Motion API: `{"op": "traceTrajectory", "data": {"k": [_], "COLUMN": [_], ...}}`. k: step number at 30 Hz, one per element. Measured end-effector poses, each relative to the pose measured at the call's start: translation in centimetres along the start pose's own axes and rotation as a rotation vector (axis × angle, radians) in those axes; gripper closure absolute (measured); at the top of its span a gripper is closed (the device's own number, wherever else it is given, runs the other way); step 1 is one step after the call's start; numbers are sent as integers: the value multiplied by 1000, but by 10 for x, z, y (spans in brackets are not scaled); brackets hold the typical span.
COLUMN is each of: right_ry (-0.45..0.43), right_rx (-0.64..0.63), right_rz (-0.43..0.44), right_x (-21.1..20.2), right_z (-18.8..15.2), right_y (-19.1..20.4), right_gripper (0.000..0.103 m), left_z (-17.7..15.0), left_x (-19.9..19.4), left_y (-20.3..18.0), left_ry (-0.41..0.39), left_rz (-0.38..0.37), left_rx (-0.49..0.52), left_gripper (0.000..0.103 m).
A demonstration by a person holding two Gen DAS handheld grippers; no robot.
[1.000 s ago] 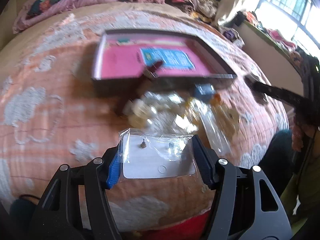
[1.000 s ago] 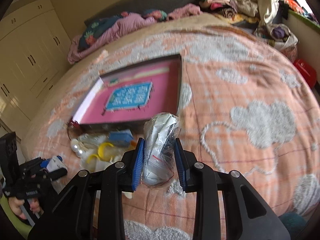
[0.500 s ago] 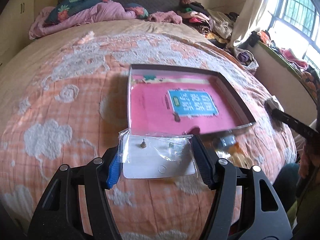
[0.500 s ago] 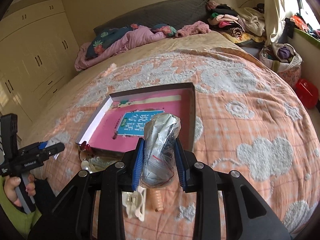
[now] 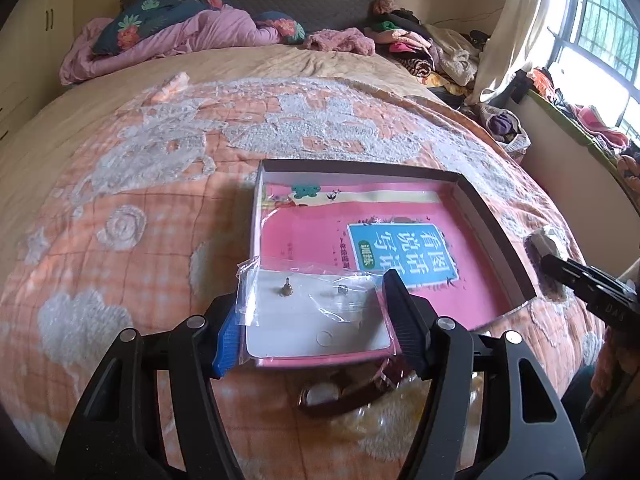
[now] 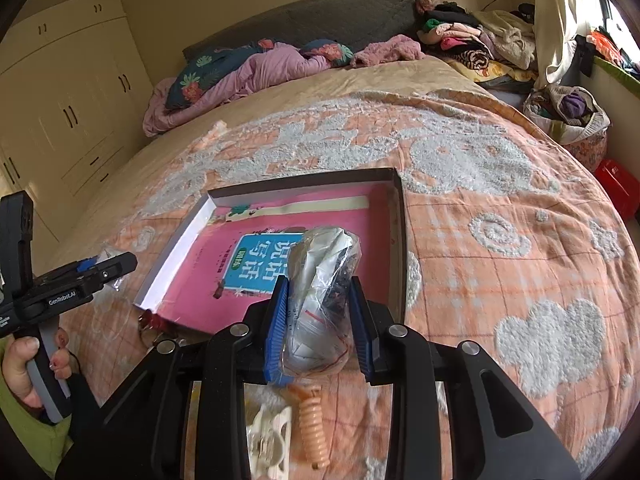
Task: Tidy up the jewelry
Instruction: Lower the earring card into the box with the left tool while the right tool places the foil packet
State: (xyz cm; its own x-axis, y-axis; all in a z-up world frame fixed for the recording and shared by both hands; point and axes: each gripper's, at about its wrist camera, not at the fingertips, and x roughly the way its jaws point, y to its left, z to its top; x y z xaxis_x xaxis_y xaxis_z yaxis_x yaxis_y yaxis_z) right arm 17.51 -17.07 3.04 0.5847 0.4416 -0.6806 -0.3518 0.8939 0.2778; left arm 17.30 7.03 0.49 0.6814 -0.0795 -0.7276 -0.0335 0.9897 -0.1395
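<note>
A shallow box (image 5: 360, 168) (image 6: 304, 178) with a pink printed sheet on its floor lies open on the bedspread. My left gripper (image 5: 316, 312) is shut on a clear packet holding a white card with small earrings (image 5: 316, 316), held over the box's near left corner. My right gripper (image 6: 320, 312) is shut on a crumpled clear bag of jewelry (image 6: 324, 288), hovering above the box's near edge. The right gripper's tip (image 5: 576, 276) shows at the right edge of the left wrist view. The left gripper (image 6: 100, 270) appears at the left of the right wrist view.
Loose pieces lie on the bedspread in front of the box: a dark red strap item (image 5: 352, 392), a white hair clip (image 6: 268, 436) and a peach spiral tie (image 6: 312, 428). Bedding (image 5: 180, 36) and clothes (image 5: 420, 48) pile up at the headboard. A wardrobe (image 6: 60, 92) stands left.
Both grippers have lifted and moved forward with their packets, from above the loose pile to the near edge of the box. The box now fills more of both views.
</note>
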Motion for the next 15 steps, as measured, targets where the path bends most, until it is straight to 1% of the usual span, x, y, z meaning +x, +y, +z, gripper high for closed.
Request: {"op": "traceTrajectory", "data": {"k": [6, 13, 15], "right_ry": [31, 65, 72], "right_rx": [6, 14, 18], "right_rz": [-17, -31, -32], "right_x": [25, 45, 49], "right_z": [8, 8, 8], "right_y": [-5, -9, -10], "right_gripper": [74, 74, 73], "left_z": [4, 6, 6], "left_x": [21, 36, 39], "left_y": [0, 1, 1], "left_ry": [24, 44, 49], "left_rz": [5, 9, 9], "left_rx": [1, 7, 6], "left_gripper": [48, 48, 48]}}
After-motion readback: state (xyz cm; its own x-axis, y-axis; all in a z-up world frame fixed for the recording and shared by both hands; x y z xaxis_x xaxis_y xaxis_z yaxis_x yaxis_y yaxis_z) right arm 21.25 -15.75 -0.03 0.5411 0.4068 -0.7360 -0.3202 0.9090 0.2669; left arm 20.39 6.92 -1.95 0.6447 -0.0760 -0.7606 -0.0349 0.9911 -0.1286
